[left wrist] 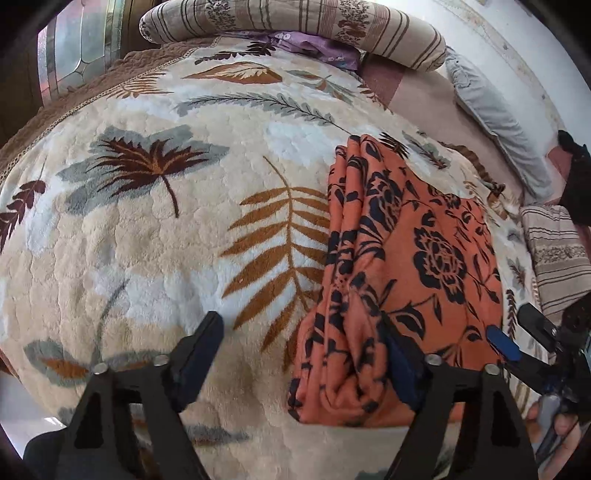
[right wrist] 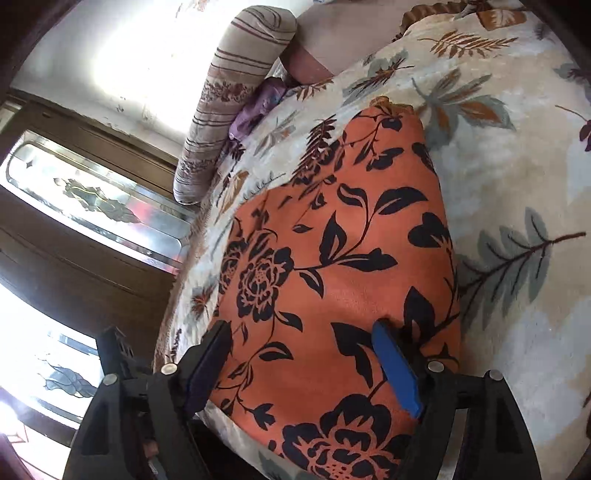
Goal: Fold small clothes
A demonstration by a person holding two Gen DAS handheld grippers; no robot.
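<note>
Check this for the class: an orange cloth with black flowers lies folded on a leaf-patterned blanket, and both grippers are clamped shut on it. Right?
One error: neither gripper is shut. The left gripper and the right gripper both have jaws wide open, as each wrist view shows. The rest holds: the orange cloth lies folded on the leaf-patterned blanket.

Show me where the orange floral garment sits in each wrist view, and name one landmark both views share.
Left wrist: the orange floral garment lies folded right of centre, reaching down to the left gripper.
Right wrist: it fills the centre and bottom, between the open fingers of the right gripper.
Shared landmark: the striped bolster pillow at the bed's far edge.
</note>
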